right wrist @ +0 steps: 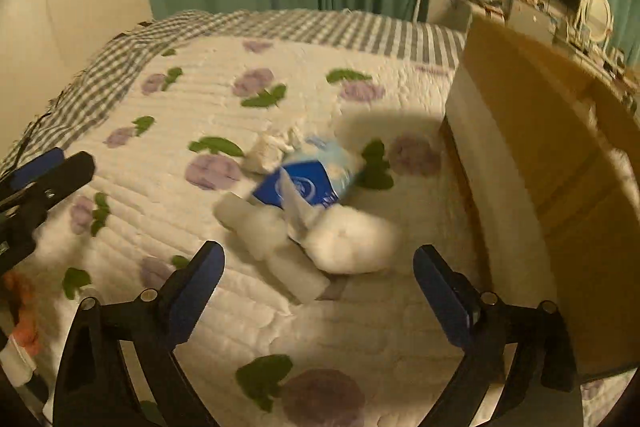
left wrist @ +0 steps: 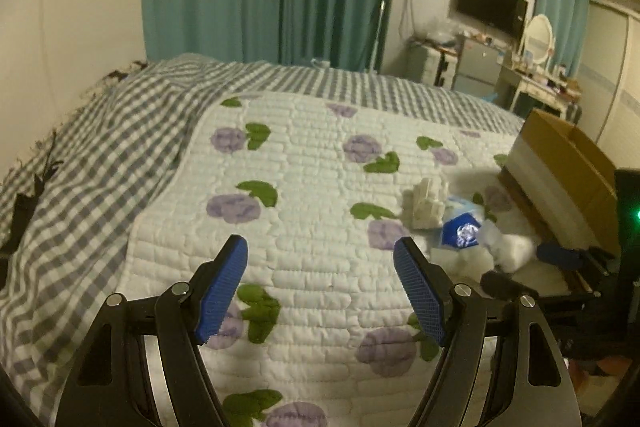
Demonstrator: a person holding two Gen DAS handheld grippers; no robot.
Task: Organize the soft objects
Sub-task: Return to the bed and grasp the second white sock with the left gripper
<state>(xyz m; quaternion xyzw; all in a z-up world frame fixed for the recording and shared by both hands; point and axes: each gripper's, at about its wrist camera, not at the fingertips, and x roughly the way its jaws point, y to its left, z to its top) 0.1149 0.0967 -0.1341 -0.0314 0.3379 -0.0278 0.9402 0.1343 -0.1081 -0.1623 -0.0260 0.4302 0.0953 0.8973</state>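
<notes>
right gripper: jaws spread, empty, aimed at white soft bundle | left gripper: spread wide, empty, idle over quilt | pile with blue packet lies just left of cardboard box, likely its destination

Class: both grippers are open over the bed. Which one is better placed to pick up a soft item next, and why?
The right gripper: the white soft bundle lies just ahead between its fingers, beside the cardboard box. The left gripper faces bare quilt.
</notes>
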